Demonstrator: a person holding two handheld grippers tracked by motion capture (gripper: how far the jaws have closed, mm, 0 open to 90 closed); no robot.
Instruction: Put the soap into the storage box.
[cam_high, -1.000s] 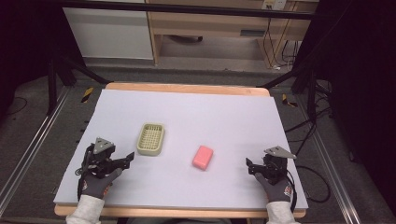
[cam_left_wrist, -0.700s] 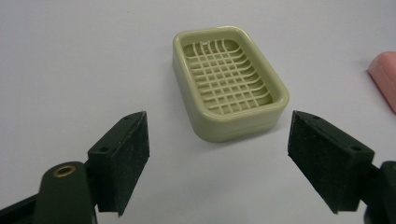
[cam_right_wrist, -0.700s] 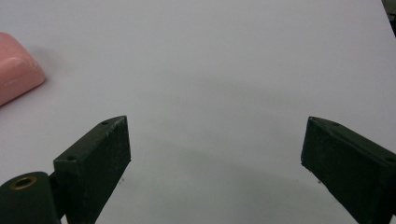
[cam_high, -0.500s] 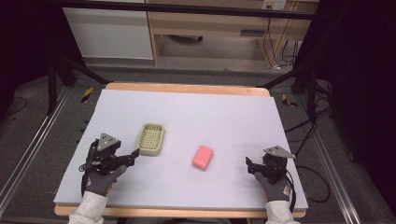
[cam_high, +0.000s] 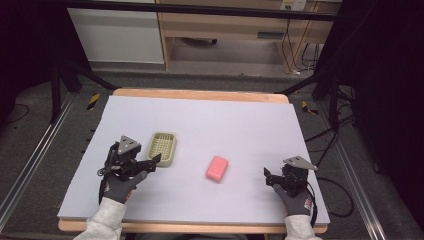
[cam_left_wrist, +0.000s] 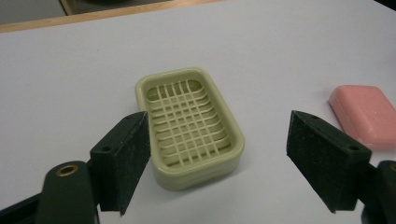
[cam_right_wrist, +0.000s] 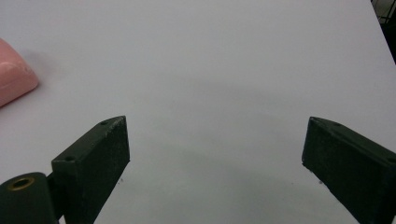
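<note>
Left gripper (cam_high: 150, 162) is seen low over the table (cam_high: 250, 120) at its front left, jaws spread wide, nothing held. In the left gripper view the left gripper (cam_left_wrist: 219, 144) is aimed at the soap dish (cam_left_wrist: 189, 126): one pad sits just beside the dish's near left corner, the other is well off to the dish's other side, so the near end of the dish lies between the jaws. Contact at the near corner cannot be confirmed.

The soap dish (cam_high: 163, 148) is pale green, rectangular with rounded corners, with a grid insert inside. It is placed flat on the white table surface, left of centre, with no contents seen.

The pink soap bar (cam_high: 217, 168) is lying flat on the table to the right of the dish, clearly apart from it. It is also caught at the right edge of the left gripper view (cam_left_wrist: 366, 114) and at the left edge of the right gripper view (cam_right_wrist: 14, 72).

Right gripper (cam_high: 267, 176) is held at the table's front right, jaws fully apart, empty; bare table is seen between them. The soap bar is well apart from it, towards the table's centre.
</note>
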